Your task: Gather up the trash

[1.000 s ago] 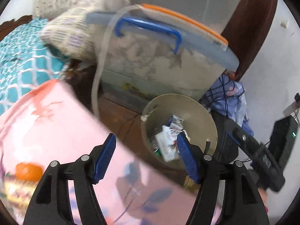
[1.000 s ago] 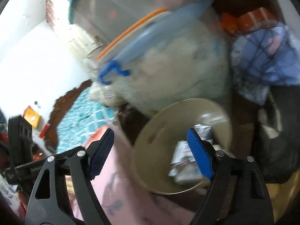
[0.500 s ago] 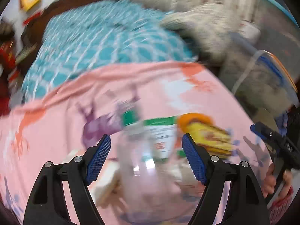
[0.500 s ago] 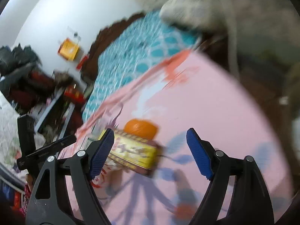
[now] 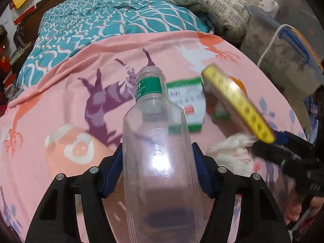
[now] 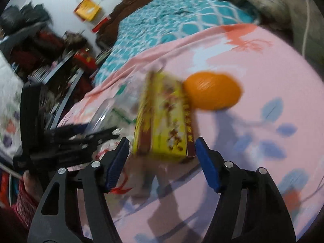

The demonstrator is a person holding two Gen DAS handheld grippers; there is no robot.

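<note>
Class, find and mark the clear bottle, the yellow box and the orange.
clear bottle point(image 5: 160, 162), left wrist view, on its clear body.
yellow box point(image 6: 164, 121), right wrist view, on its printed face.
orange point(image 6: 212, 93), right wrist view, on its middle.

Teal quilt point(image 5: 121, 18), patterned pillow point(image 5: 220, 6), pink sheet point(image 5: 60, 105).

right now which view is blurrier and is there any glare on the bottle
The right wrist view is blurrier: the yellow box and the orange are smeared by motion. The left wrist view is mostly sharp, though there too the yellow box is streaked. Glare: a bright white highlight sits on the clear plastic bottle in the left gripper. Fisheye bending curves both views' edges.
</note>
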